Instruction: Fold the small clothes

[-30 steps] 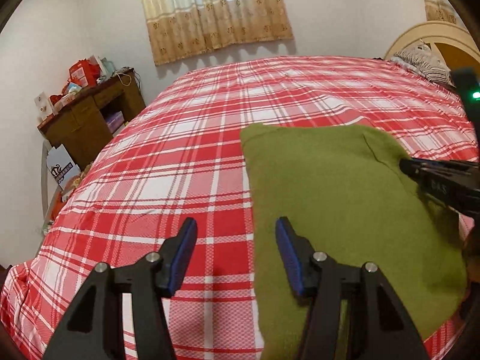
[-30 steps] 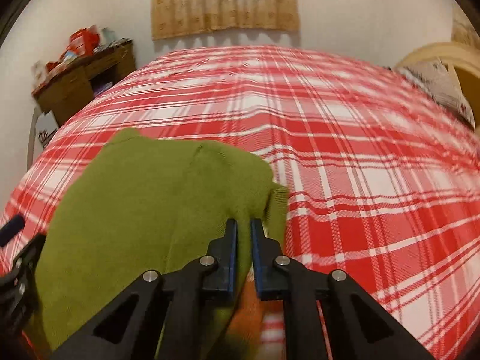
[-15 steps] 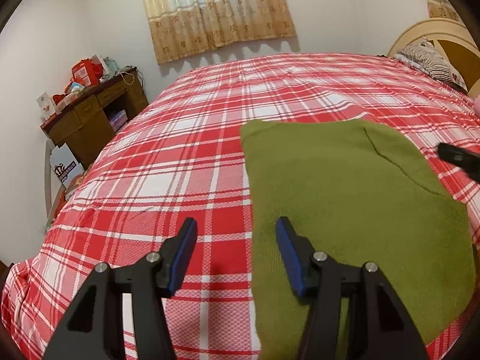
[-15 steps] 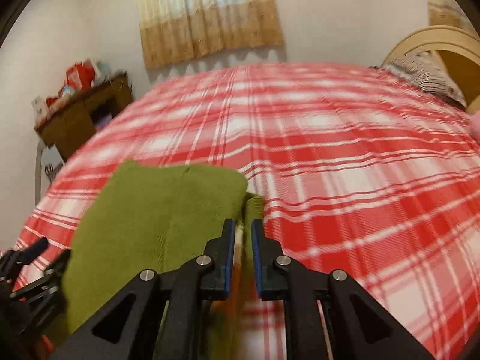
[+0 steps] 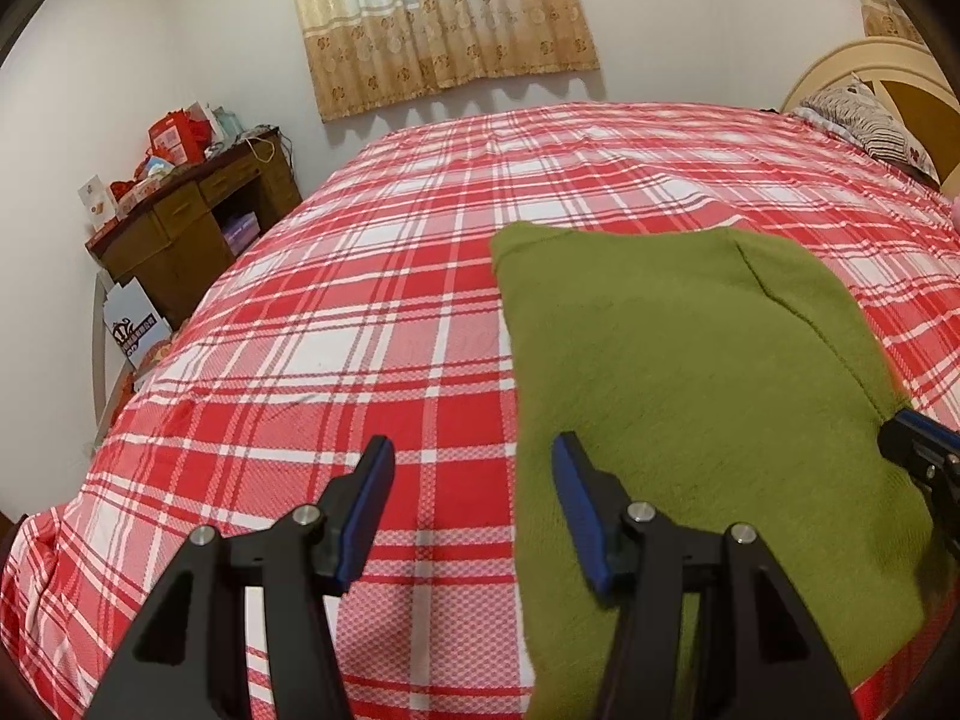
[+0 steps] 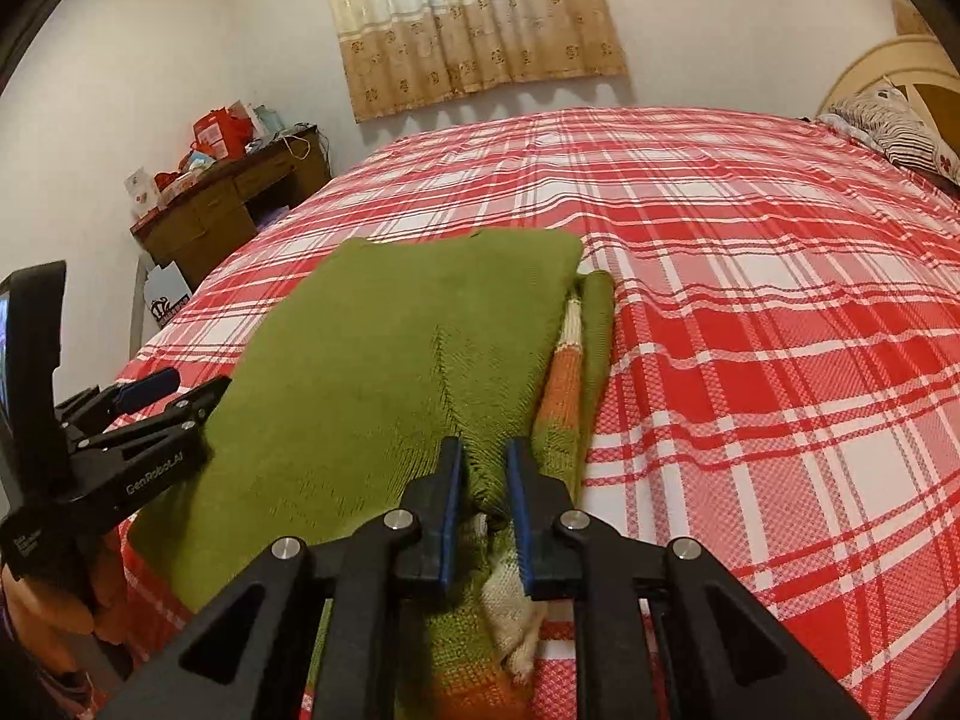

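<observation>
A green knitted sweater (image 5: pixel 690 384) lies folded flat on the red plaid bed; in the right wrist view (image 6: pixel 390 372) an orange and white striped part shows along its right edge. My left gripper (image 5: pixel 474 504) is open and empty, low over the sweater's left edge, one finger over the bedspread and one over the knit. My right gripper (image 6: pixel 485 480) is nearly closed with a fold of the sweater's near right edge between its blue pads. The right gripper's tip shows at the right edge of the left wrist view (image 5: pixel 918 450).
The plaid bedspread (image 5: pixel 372 312) covers a wide bed. A wooden desk (image 5: pixel 192 222) piled with boxes stands at the left wall, with a white box on the floor beside it. A striped pillow (image 5: pixel 864 120) and headboard sit at the far right. A curtain hangs on the far wall.
My right gripper drew back toward the near right edge of the sweater and its jaws parted slightly, cloth still between them. The left gripper stayed open and hardly moved.
</observation>
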Demonstrator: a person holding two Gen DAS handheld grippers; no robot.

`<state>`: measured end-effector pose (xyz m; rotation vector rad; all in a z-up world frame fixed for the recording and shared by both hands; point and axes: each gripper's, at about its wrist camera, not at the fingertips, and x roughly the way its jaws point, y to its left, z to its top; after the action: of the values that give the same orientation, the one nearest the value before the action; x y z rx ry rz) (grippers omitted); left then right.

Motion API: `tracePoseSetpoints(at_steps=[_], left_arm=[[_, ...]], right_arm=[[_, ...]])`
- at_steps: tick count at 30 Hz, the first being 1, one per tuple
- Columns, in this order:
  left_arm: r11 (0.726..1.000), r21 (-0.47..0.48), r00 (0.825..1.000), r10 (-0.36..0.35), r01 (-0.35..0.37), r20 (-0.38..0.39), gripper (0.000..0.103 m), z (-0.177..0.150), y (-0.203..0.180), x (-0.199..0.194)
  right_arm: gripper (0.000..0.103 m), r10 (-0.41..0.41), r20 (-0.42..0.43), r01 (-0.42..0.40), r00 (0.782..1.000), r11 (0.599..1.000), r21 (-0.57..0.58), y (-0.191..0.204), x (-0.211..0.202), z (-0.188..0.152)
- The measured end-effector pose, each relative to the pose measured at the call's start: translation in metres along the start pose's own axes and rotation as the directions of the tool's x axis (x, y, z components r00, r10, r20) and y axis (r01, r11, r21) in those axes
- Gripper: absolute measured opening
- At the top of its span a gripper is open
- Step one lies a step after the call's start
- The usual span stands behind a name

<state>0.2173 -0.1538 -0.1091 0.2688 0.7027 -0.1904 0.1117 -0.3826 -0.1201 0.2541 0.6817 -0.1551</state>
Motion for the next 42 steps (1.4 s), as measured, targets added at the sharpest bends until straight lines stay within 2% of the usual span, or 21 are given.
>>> tracePoseSetpoints(at_steps=[3,6,8,13,19,21,24,27,29,31,34,37,41,42], left_arm=[[1.000,-0.003,1.000,-0.005,0.005,-0.018,0.057,-0.004,0.004,-0.002],[0.999,-0.030,0.997,-0.047,0.045,-0.054,0.059,-0.009,0.016,-0.005],[0.996,-0.060,0.996,-0.069,0.065,-0.064,0.065,-0.010,0.027,-0.008],[0.980,-0.153,0.988,-0.141,0.130,-0.063,0.065,-0.003,0.044,-0.011],[0.981,-0.081,0.984,-0.174,0.177,0.043,0.065,0.030,0.015,-0.020],[0.974,-0.089,0.977,-0.206,0.210,0.050,0.065,0.042,0.011,-0.016],[0.964,-0.122,0.971,-0.237,0.237,0.019,0.065,0.054,0.002,0.009],[0.963,-0.142,0.969,-0.239,0.228,-0.065,0.065,0.042,-0.008,0.039],[0.955,-0.168,0.968,-0.252,0.244,-0.023,0.074,0.027,-0.005,0.041],[0.955,-0.154,0.966,-0.258,0.255,-0.001,0.075,0.022,-0.003,0.037],[0.947,-0.107,0.952,-0.305,0.302,-0.014,0.076,0.019,0.001,0.032],[0.925,-0.110,0.929,-0.369,0.365,-0.025,0.079,0.018,0.023,0.020],[0.919,-0.129,0.927,-0.376,0.373,-0.004,0.078,0.001,0.067,-0.017],[0.912,-0.131,0.920,-0.392,0.389,0.000,0.078,-0.007,0.074,-0.026]], right_arm=[[0.016,0.001,0.011,-0.001,1.000,1.000,0.004,-0.002,0.000,0.000],[0.020,0.032,0.028,-0.033,0.999,0.999,0.033,-0.008,-0.005,-0.001],[0.021,0.044,0.035,-0.046,0.998,0.998,0.046,-0.012,-0.007,-0.002],[0.022,0.038,0.041,-0.039,0.998,0.999,0.038,-0.010,-0.006,-0.003],[0.023,0.050,0.045,-0.052,0.998,0.998,0.047,-0.012,-0.007,-0.005],[0.023,0.055,0.047,-0.058,0.997,0.997,0.051,-0.013,-0.007,-0.006],[0.023,0.063,0.048,-0.066,0.997,0.996,0.058,-0.013,-0.007,-0.006],[0.024,0.074,0.049,-0.077,0.996,0.995,0.065,-0.016,-0.007,-0.006],[0.024,0.079,0.049,-0.083,0.996,0.994,0.068,-0.017,-0.006,-0.005],[0.025,0.084,0.047,-0.087,0.995,0.994,0.069,-0.017,-0.005,-0.006],[0.025,0.080,0.043,-0.083,0.996,0.994,0.066,-0.017,-0.004,-0.005],[0.025,0.079,0.044,-0.082,0.996,0.994,0.066,-0.018,-0.003,-0.004],[0.025,0.084,0.046,-0.087,0.995,0.994,0.070,-0.019,-0.003,-0.004],[0.025,0.086,0.046,-0.089,0.995,0.994,0.071,-0.019,-0.002,-0.004]])
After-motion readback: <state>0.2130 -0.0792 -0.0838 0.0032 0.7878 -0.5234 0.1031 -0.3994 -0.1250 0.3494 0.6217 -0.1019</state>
